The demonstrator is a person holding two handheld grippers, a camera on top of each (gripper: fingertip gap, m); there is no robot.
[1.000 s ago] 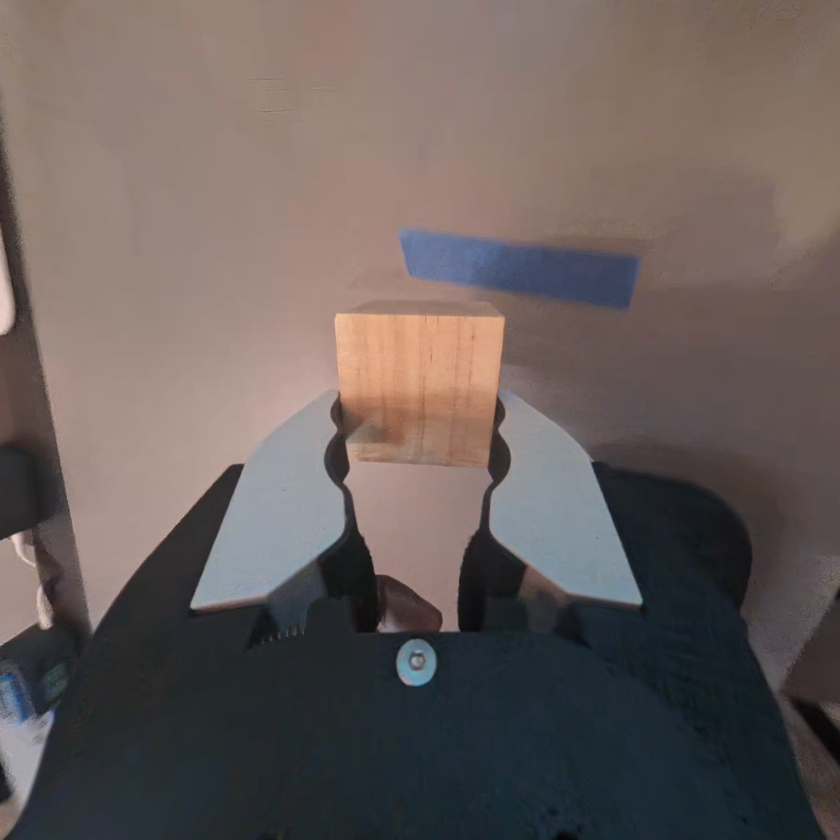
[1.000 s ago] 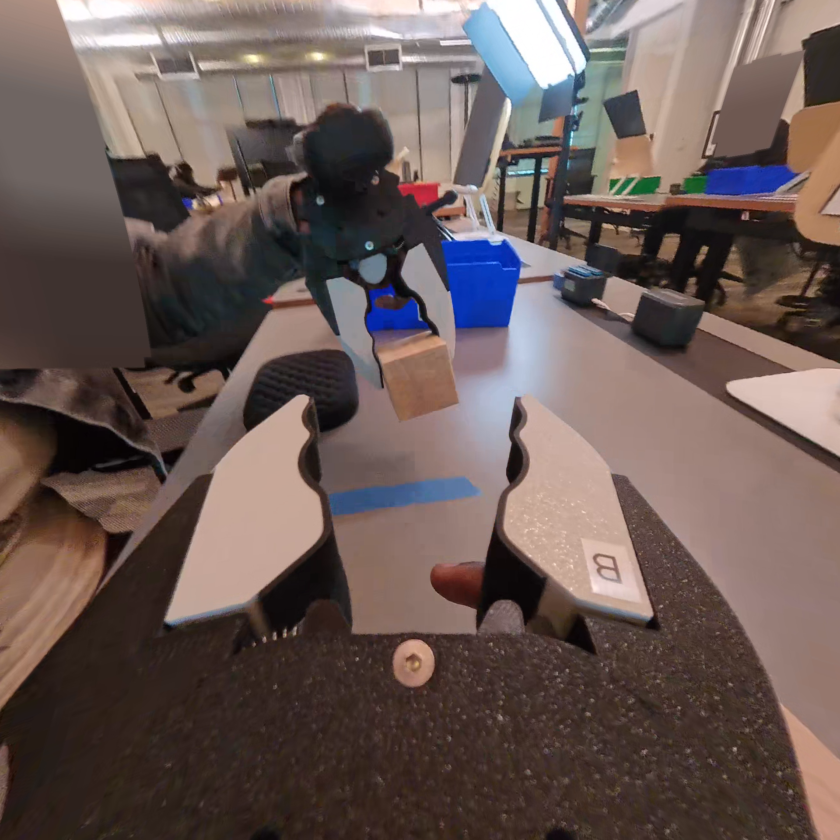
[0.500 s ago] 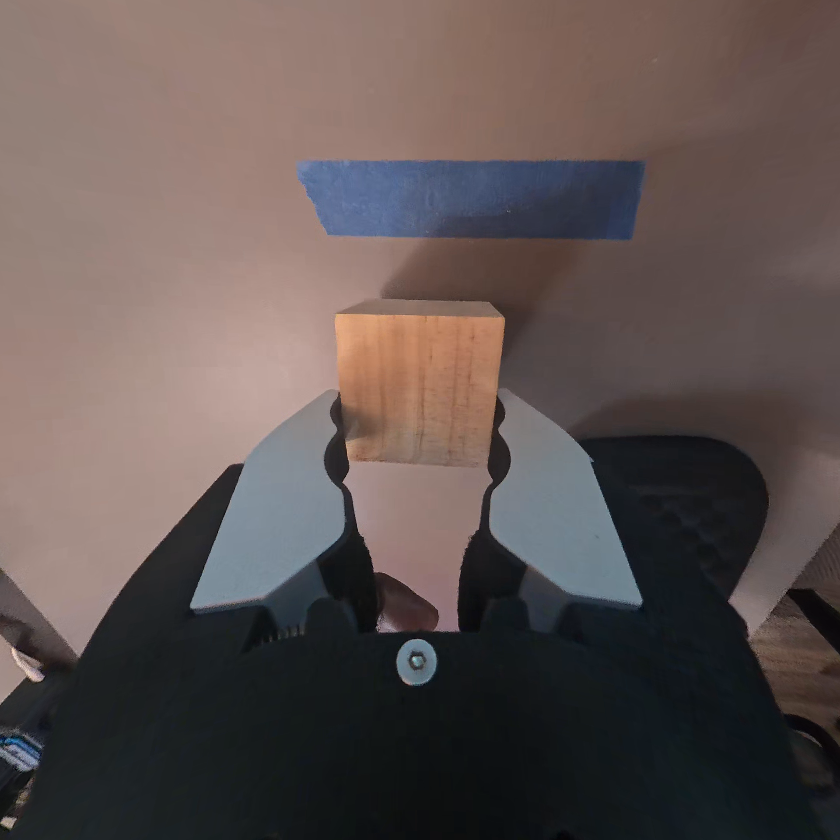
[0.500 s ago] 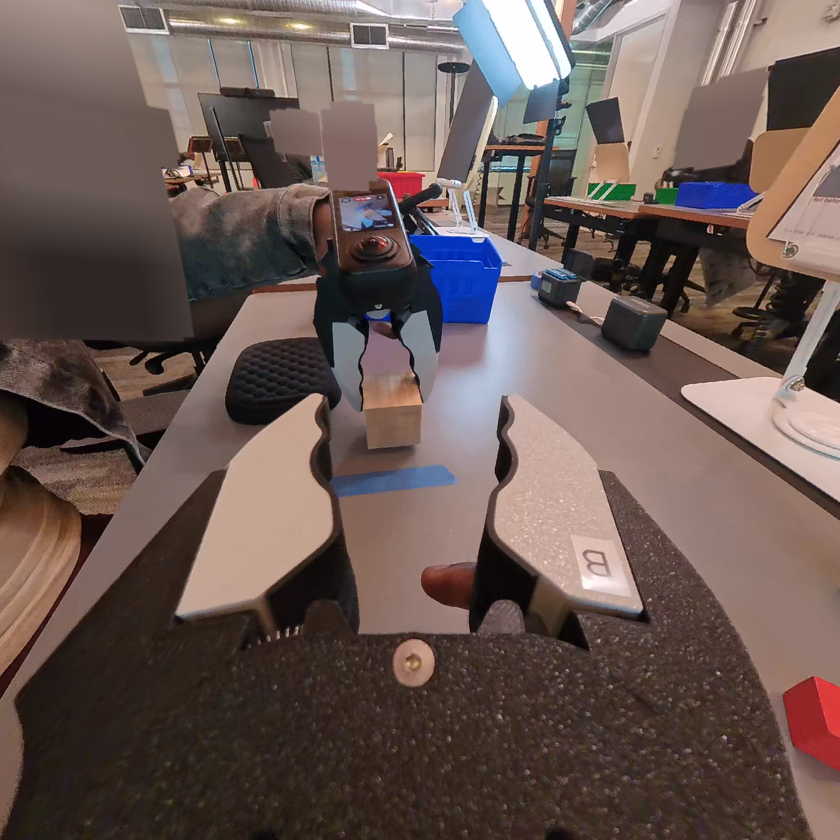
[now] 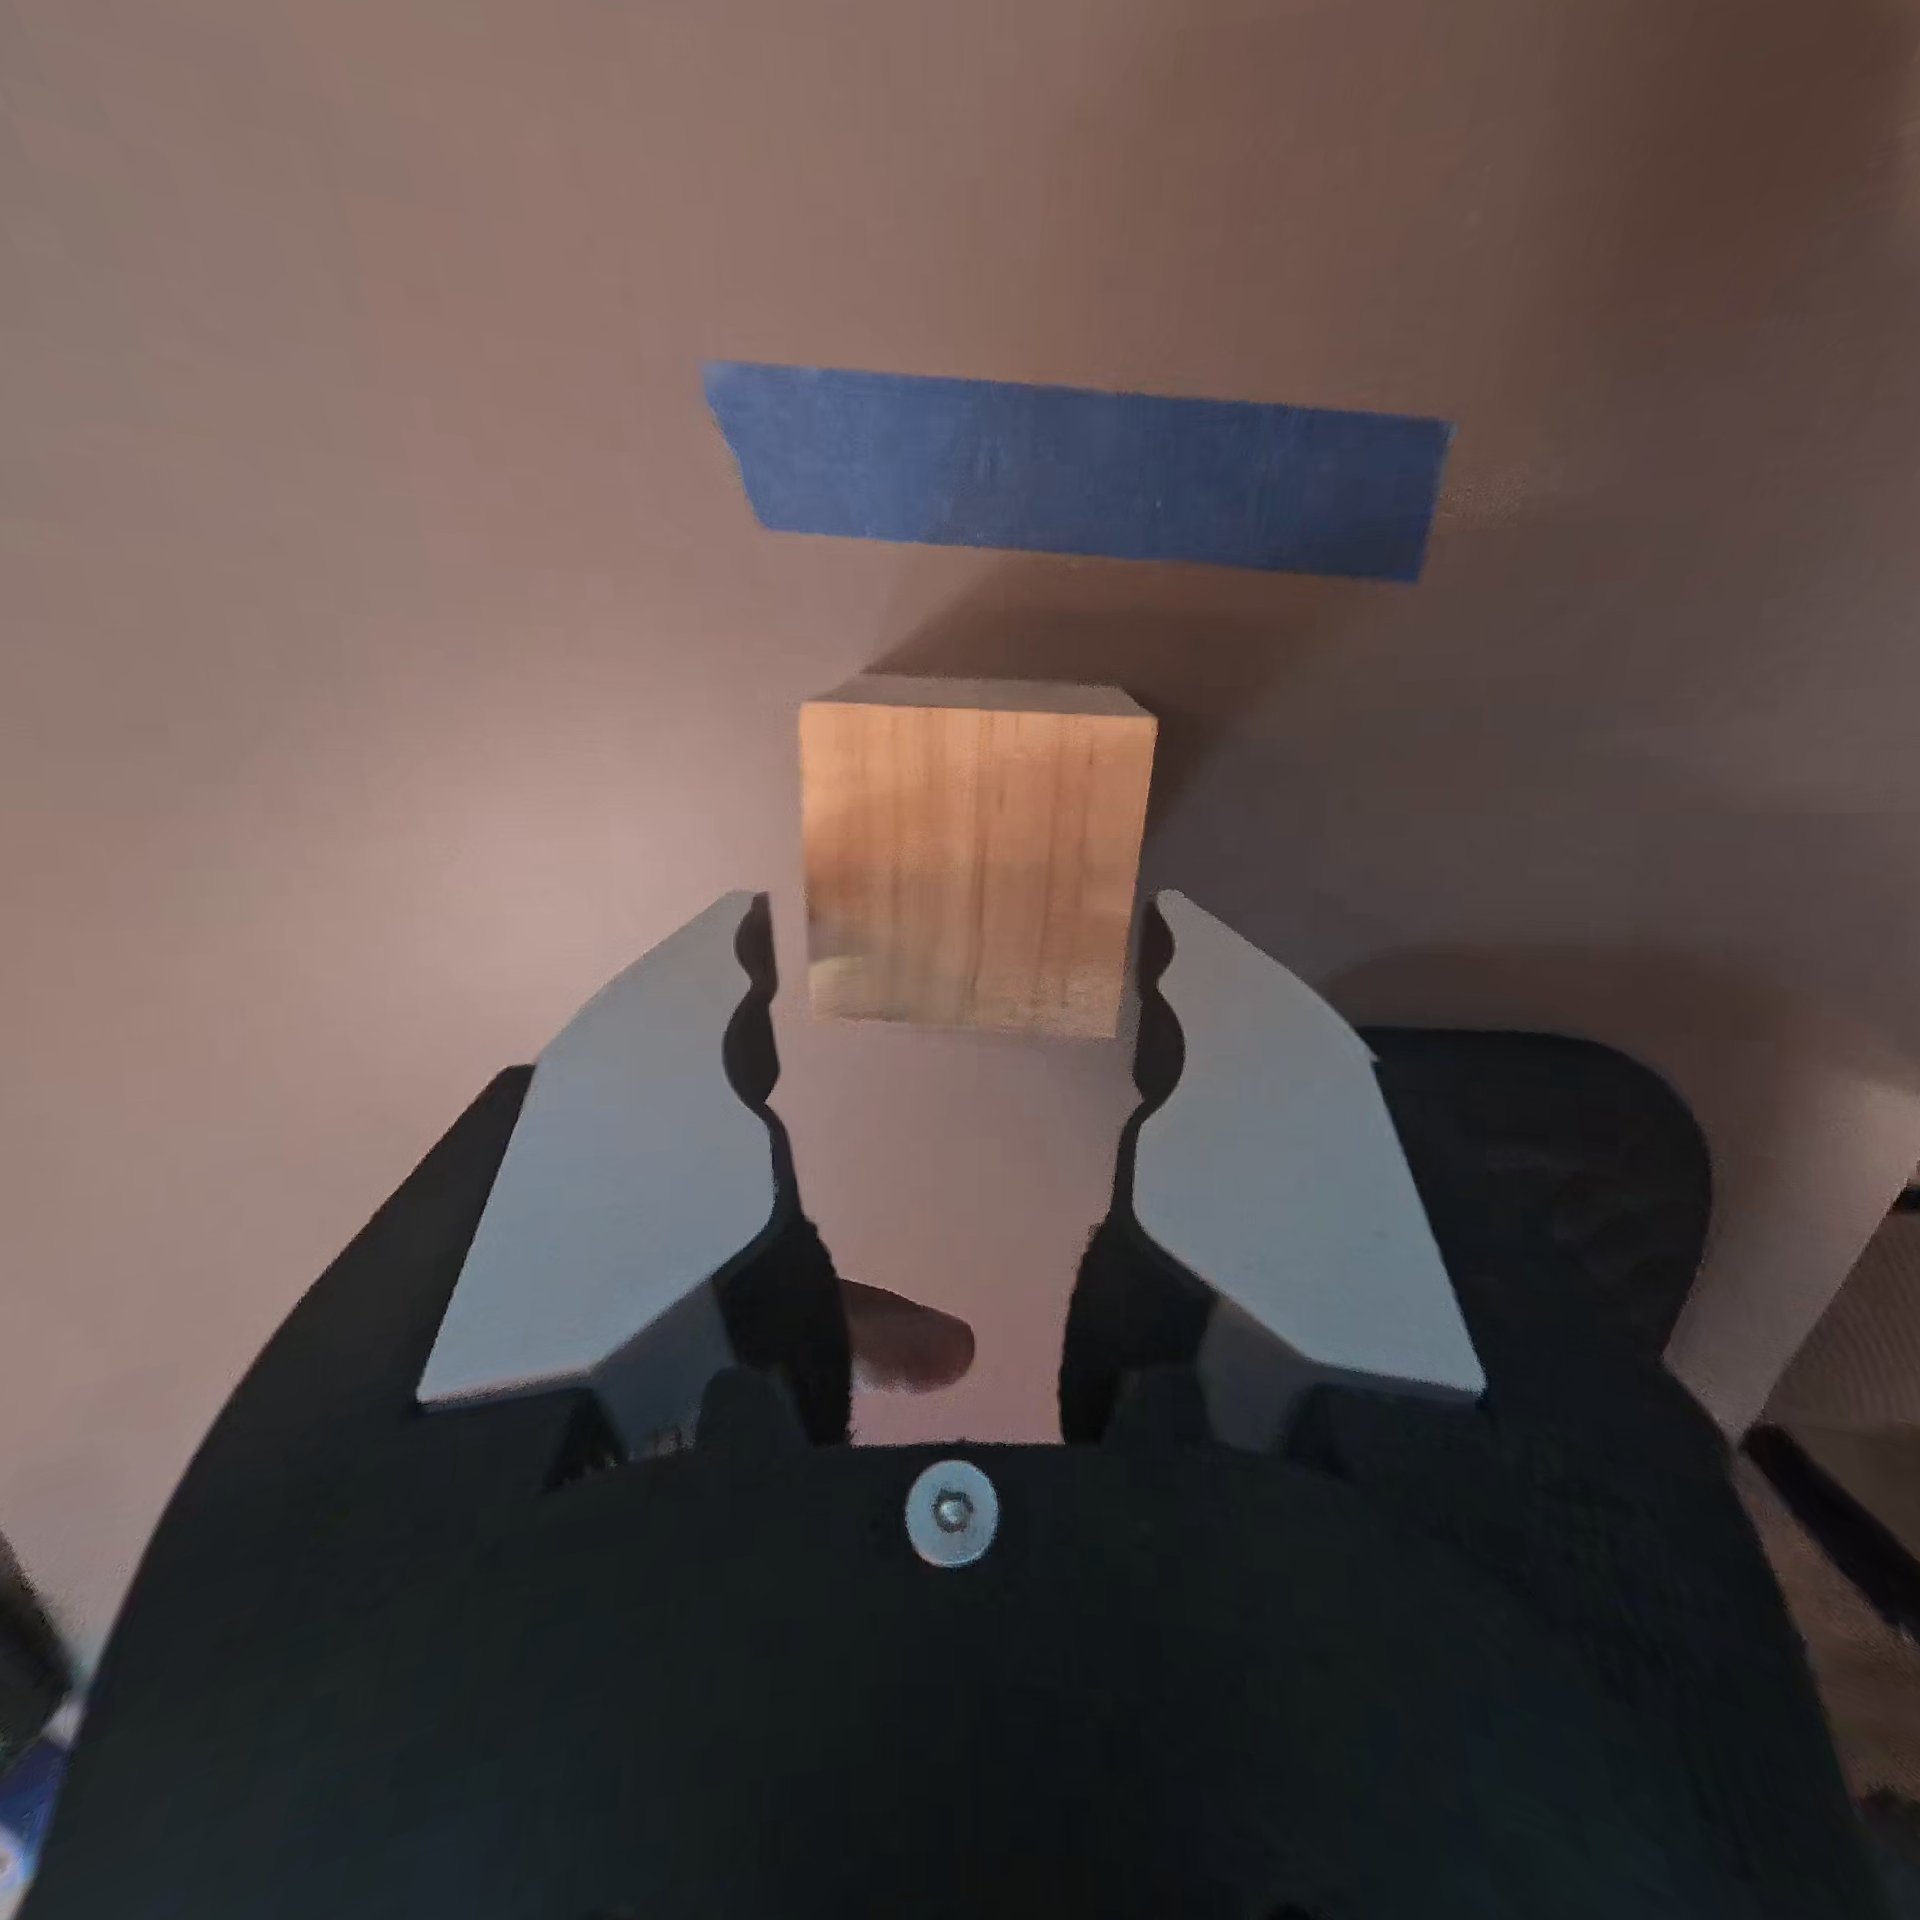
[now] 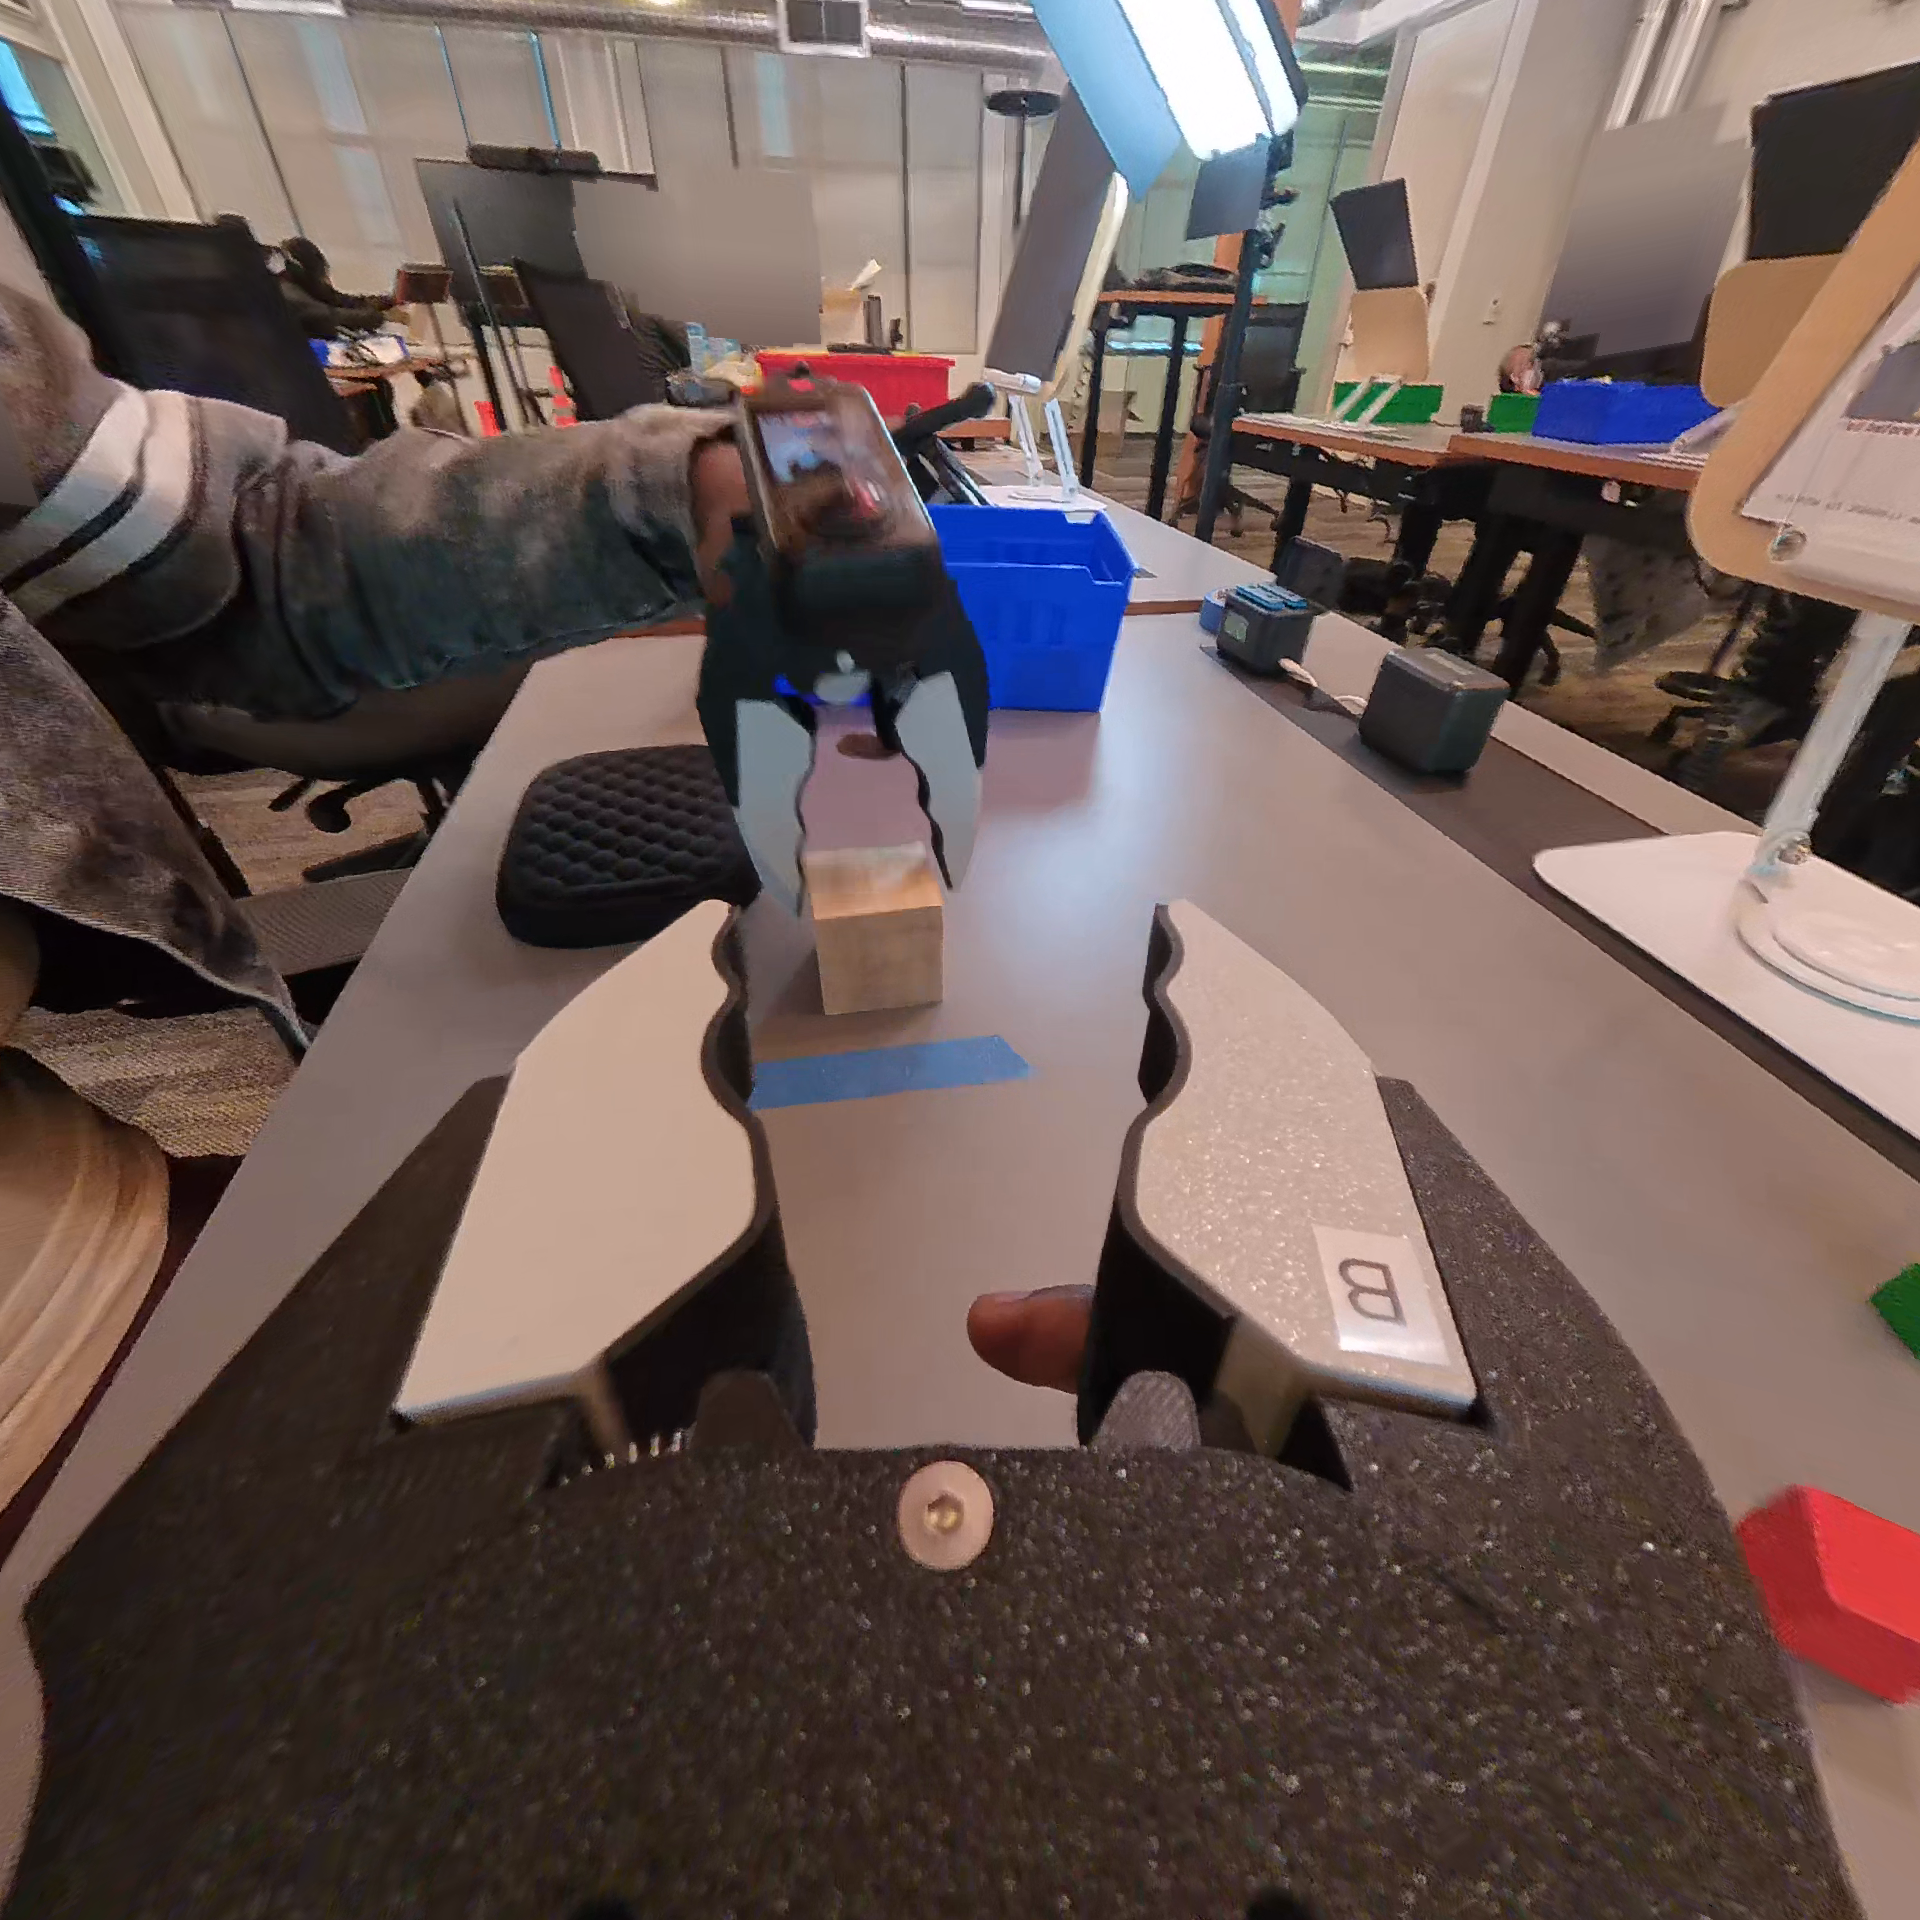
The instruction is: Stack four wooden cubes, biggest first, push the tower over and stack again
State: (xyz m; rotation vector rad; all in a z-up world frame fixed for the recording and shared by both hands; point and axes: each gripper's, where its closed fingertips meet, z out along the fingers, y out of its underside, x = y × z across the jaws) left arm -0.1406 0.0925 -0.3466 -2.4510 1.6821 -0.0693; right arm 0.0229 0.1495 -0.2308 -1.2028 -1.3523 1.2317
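A large wooden cube stands on the grey table just short of a strip of blue tape. My left gripper is open. Its fingertips flank the cube's near end with a visible gap on each side. In the right wrist view the same cube sits behind the tape, with the left gripper hanging over its top, pads apart from it. My right gripper is open and empty, low over the table in front of the tape.
A black padded cushion lies left of the cube. A blue bin stands behind it. A red block and a green block lie at the right edge. A white lamp base and grey boxes stand to the right. About 20 centimetres separates my left fingertips from my right. The left gripper is farther from the red block, some 30 centimetres, than the right, some 20 centimetres.
The left gripper brought the cube down onto the table by the tape, then opened; the pads now stand off the cube. The right gripper shifted a little and stays open.
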